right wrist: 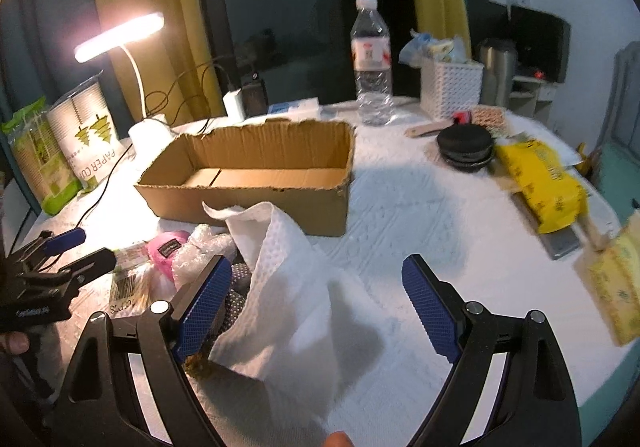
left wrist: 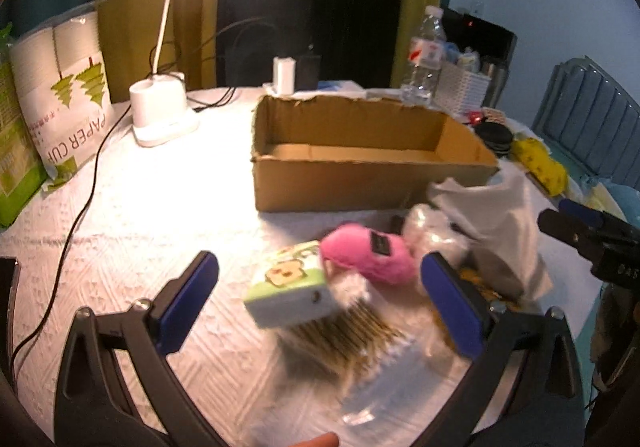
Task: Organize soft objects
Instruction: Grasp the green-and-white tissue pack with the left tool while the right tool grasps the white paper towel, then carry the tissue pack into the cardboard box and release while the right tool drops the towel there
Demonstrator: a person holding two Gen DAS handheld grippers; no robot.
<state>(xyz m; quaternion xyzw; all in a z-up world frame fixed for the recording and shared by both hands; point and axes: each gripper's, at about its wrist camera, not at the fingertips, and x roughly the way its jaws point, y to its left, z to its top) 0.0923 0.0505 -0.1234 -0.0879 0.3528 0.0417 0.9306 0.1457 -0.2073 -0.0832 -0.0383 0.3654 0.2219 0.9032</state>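
Clearly, "PAPER CUP" labels the white bag (left wrist: 68, 95) beside the lamp (left wrist: 160, 111).

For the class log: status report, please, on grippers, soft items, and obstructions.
Left gripper open, right gripper open, both empty. Pink plush and paper towel on table; cardboard box empty. Box approach unobstructed.

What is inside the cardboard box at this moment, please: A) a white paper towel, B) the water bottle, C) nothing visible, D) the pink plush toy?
C: the cardboard box shows only its bare floor, while the pink plush toy lies on the table in front of it.
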